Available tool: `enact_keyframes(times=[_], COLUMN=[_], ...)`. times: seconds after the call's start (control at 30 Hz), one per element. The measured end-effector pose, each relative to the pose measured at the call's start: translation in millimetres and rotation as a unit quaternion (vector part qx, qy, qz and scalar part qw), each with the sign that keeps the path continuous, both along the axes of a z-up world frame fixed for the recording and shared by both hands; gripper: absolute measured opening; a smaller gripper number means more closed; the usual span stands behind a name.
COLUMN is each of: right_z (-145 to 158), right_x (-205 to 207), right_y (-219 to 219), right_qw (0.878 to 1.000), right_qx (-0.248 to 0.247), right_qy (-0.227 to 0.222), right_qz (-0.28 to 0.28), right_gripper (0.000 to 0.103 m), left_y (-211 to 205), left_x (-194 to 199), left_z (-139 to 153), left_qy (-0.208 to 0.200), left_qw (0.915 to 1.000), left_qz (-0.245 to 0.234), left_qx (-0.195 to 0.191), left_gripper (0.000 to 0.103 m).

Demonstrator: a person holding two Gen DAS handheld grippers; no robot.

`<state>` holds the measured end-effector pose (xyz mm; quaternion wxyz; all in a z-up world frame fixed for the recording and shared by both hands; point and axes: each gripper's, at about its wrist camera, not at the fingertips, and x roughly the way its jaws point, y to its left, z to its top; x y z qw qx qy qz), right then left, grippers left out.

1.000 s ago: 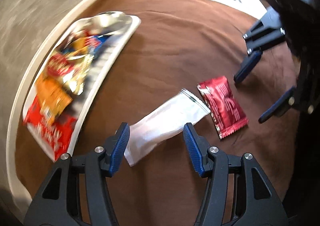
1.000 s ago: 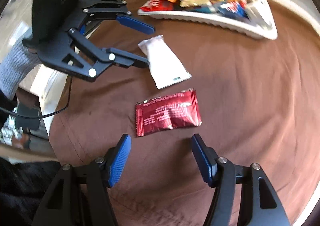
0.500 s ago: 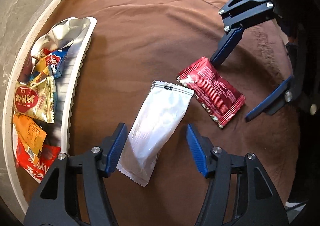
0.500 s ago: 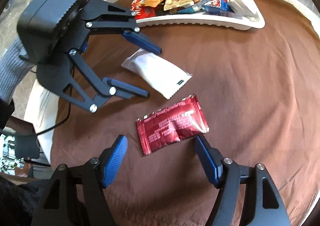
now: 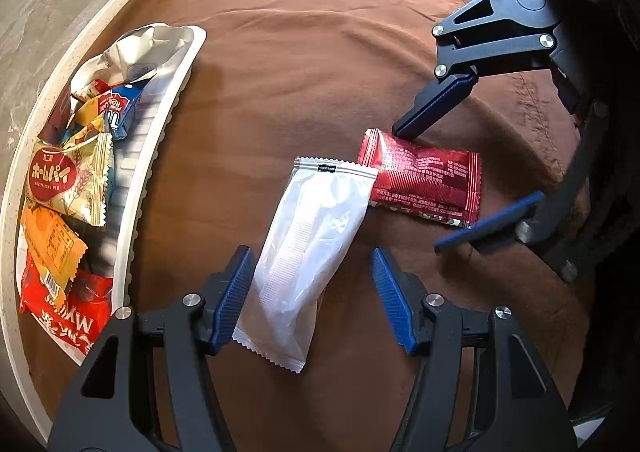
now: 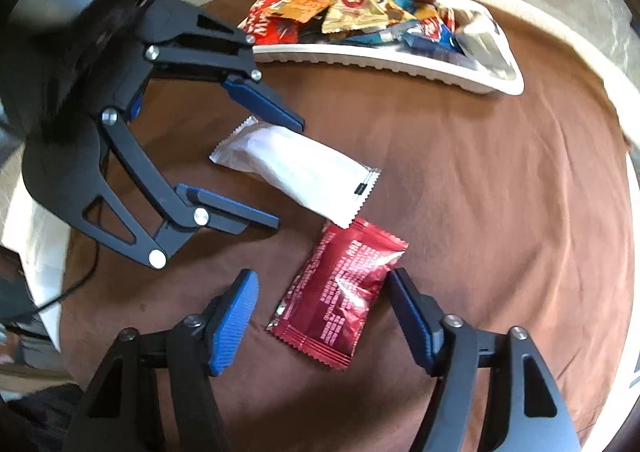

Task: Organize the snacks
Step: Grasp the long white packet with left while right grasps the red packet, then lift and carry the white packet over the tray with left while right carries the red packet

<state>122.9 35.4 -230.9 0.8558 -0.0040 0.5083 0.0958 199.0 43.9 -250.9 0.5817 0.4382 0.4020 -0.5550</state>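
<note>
**Two packets bracketed, neither clamped**

Brown cloth [image 5: 320,64] covers the round white-rimmed table [image 6: 624,124]; all items rest on it.

White tray [image 5: 160,140], well off to the left gripper's left side and far ahead of the right gripper, holds a heap of mixed snack packs [image 5: 64,180].

Left gripper [image 5: 312,292]: jaws apart, straddling the near end of the white packet [image 5: 312,236]. Left pad sits just beside the packet edge; right pad stands clear of it. No squeeze visible.

Right gripper [image 6: 320,316]: jaws closing, with the red packet [image 6: 340,292] between them. Right pad is at the packet's edge, left pad apart from it. Packet lies flat, not pinched.

White packet's far corner overlaps the red packet's end.
</note>
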Motion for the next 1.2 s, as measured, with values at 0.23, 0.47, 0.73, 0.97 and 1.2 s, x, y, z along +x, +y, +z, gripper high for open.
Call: enact_keyframes(times=[0.23,0.47,0.73,0.97,1.2], right_z=[-2,1,3,8,18], right_x=[-4,-1,3,4,1], right_y=[-14,-31,-58,-71,-91], right_qw=[0.999,1.0,0.997,0.994,0.989], right_qx=[-0.018,0.02,0.07,0.104,0.136], right_qy=[-0.016,-0.007,0.005,0.008,0.003], right_qz=[0.02,0.013,-0.01,-0.031,-0.052], right_gripper=[0.041,0.039,0.038,0.038,0.038], left_y=[-8,-16,-7,5,24], left_x=[-6,-7,3,12,17], left_z=[-8,-8,-6,-7,-8], left_qy=[0.014,0.024,0.03,0.04,0.063], left_qw=[0.9998,0.9989,0.9971,0.9943,0.9899], left_qz=[0.012,0.029,0.063,0.092,0.118], left_qx=[-0.01,-0.027,-0.031,-0.037,-0.047], left_gripper=[0.059,0.041,0.03,0.029,0.028])
